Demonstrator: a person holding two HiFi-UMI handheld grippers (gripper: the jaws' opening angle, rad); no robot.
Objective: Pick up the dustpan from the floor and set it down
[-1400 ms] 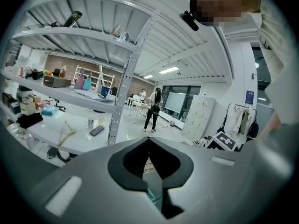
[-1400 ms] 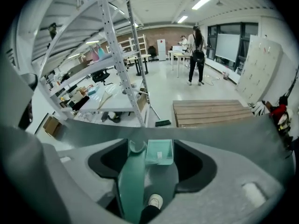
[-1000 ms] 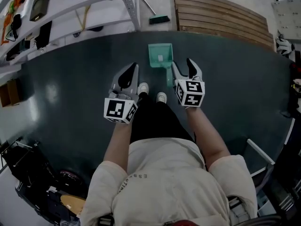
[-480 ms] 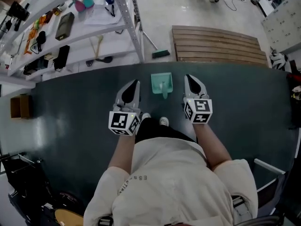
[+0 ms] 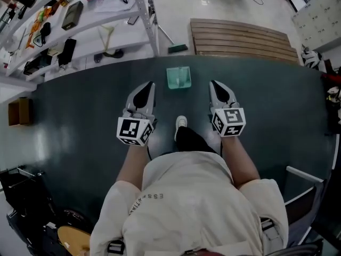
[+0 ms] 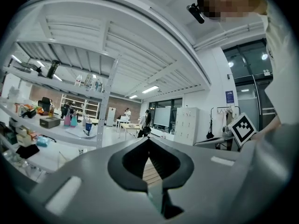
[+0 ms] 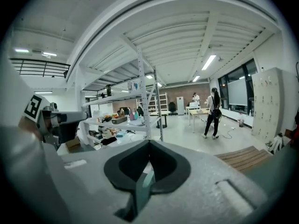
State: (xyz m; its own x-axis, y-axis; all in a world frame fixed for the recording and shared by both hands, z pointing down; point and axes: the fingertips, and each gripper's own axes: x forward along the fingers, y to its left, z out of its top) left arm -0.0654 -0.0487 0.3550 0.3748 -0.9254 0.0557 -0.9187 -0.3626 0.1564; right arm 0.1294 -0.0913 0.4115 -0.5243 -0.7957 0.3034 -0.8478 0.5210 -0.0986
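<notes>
Head view: dark matte floor (image 5: pixel 74 121), slatted wooden platform (image 5: pixel 240 39) upper right; boxy teal dustpan (image 5: pixel 178 78) on the floor at upper centre, apart from left hand-held gripper (image 5: pixel 151 84) and right hand-held gripper (image 5: pixel 212 82), both drawn back since a second ago, so probably already set down. Left gripper view: grey jaws pressed together, empty. Right gripper view: likewise closed on nothing.

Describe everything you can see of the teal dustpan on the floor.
The dustpan is teal, plastic by its look, and squarish from above, with a pale patch near its middle. Its handle cannot be clearly made out. It rests alone on the dark floor mat, just short of the mat's far edge. It sits ahead of the person's shoe, between and beyond the tips of the left gripper and right gripper. Both are shut and neither touches it.
</notes>
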